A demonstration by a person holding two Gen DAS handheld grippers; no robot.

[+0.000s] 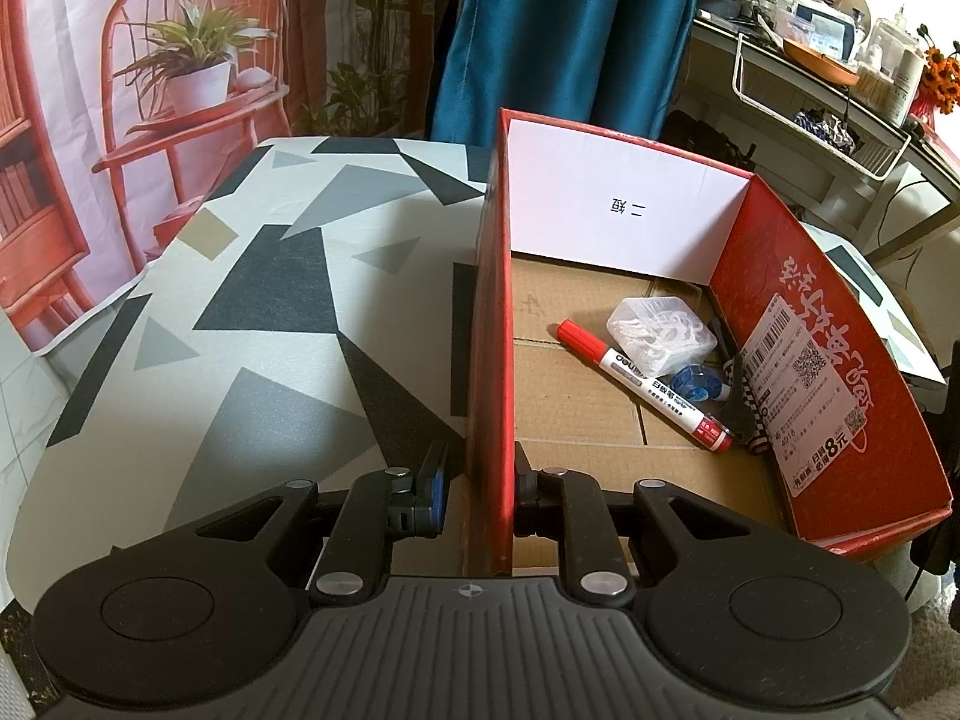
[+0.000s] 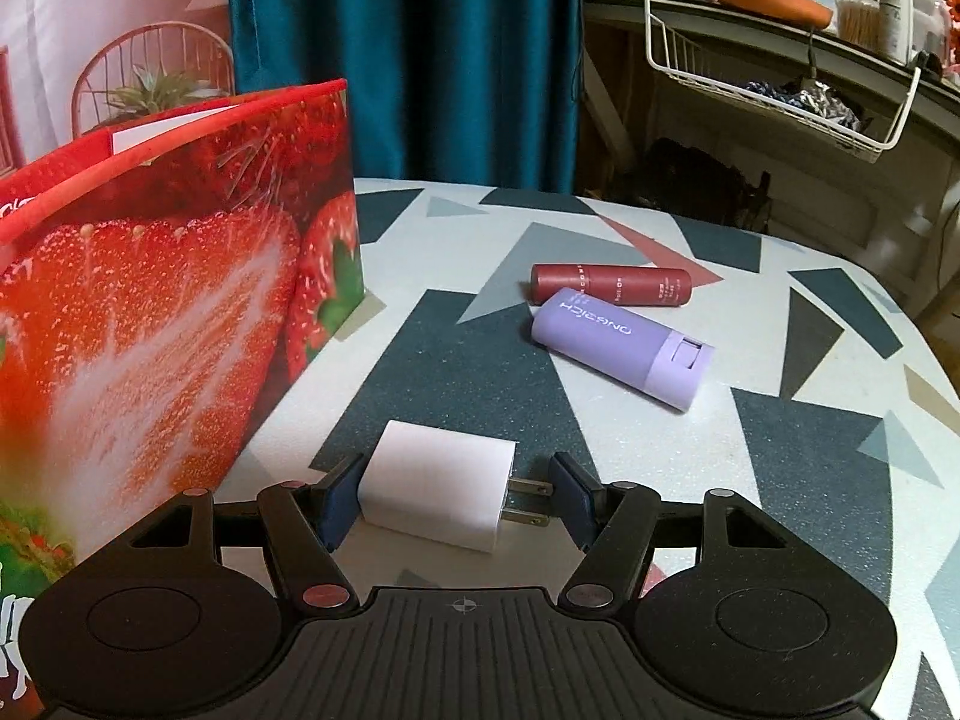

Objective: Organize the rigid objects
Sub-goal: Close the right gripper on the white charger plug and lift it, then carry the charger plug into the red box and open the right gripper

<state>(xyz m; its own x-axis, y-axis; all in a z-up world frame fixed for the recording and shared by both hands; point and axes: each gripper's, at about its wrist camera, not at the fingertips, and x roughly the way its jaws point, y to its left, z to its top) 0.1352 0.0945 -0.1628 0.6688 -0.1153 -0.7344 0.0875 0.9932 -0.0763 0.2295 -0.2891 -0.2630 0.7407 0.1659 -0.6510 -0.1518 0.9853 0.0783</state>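
A red cardboard box (image 1: 798, 360) stands on the patterned table (image 1: 252, 312). My left gripper (image 1: 480, 480) is shut on the box's near left wall (image 1: 492, 312), one pad on each side. Inside the box lie a red marker (image 1: 642, 384), a clear case of floss picks (image 1: 660, 330), a blue correction tape (image 1: 699, 381) and a black-and-white striped item (image 1: 747, 414). In the right wrist view a white plug charger (image 2: 438, 492) lies on the table between the pads of my right gripper (image 2: 456, 495). One pad presses its body and the other its prongs.
A purple tube (image 2: 618, 348) and a dark red tube (image 2: 612, 285) lie side by side further out on the table (image 2: 810, 450). The box's strawberry-printed outer wall (image 2: 150, 312) rises to the left of the right gripper. A blue curtain (image 2: 408, 60) and a cluttered shelf (image 2: 780, 78) stand behind.
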